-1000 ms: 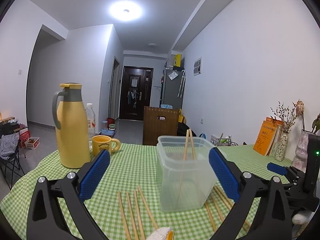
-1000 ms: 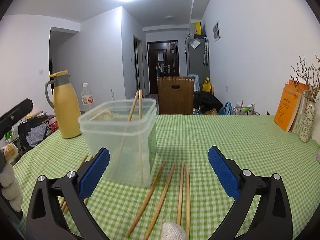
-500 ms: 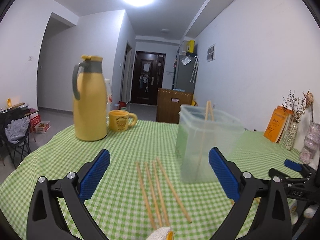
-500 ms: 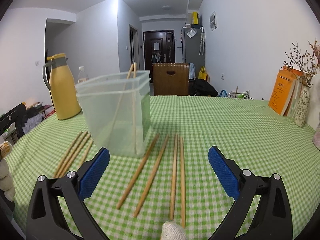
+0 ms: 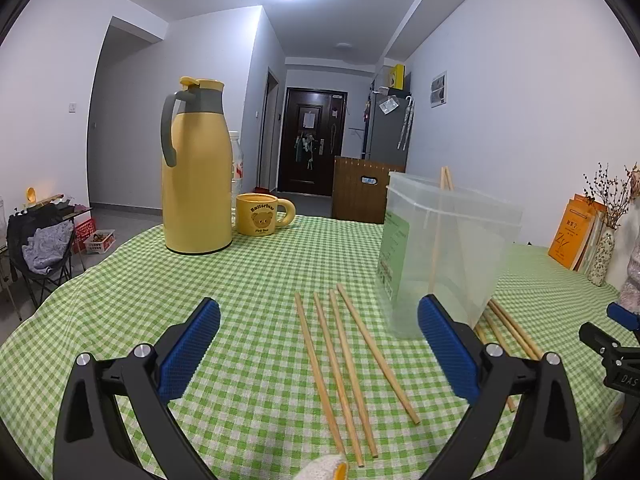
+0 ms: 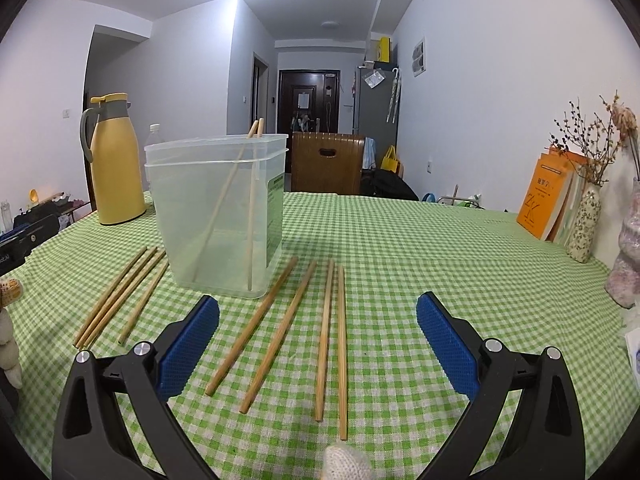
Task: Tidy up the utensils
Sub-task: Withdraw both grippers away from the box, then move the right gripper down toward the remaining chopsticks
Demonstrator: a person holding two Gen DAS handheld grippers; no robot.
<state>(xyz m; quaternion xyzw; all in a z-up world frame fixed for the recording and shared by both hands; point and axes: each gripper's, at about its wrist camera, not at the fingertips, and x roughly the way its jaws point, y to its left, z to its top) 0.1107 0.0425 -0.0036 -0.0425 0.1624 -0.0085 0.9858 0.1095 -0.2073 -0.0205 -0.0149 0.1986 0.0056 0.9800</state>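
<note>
A clear plastic tub (image 5: 448, 252) (image 6: 220, 212) stands on the green checked tablecloth with two wooden chopsticks (image 6: 250, 208) leaning inside it. Several loose chopsticks (image 5: 344, 364) lie left of the tub, right under my open left gripper (image 5: 320, 356). Several more chopsticks (image 6: 296, 328) lie right of the tub, between the fingers of my open right gripper (image 6: 318, 348). The left-hand group of chopsticks (image 6: 120, 296) also shows in the right wrist view. Neither gripper holds anything.
A yellow thermos jug (image 5: 196, 168) (image 6: 114, 160) and a yellow bear mug (image 5: 260, 214) stand at the far left of the table. Orange books (image 6: 548, 196), a vase of dried twigs (image 6: 584, 220) and a second vase (image 6: 626, 264) line the right edge.
Both grippers have dropped lower and closer to the table, each now hovering over its own group of loose chopsticks. The left one also shifted left. Both stayed open.
</note>
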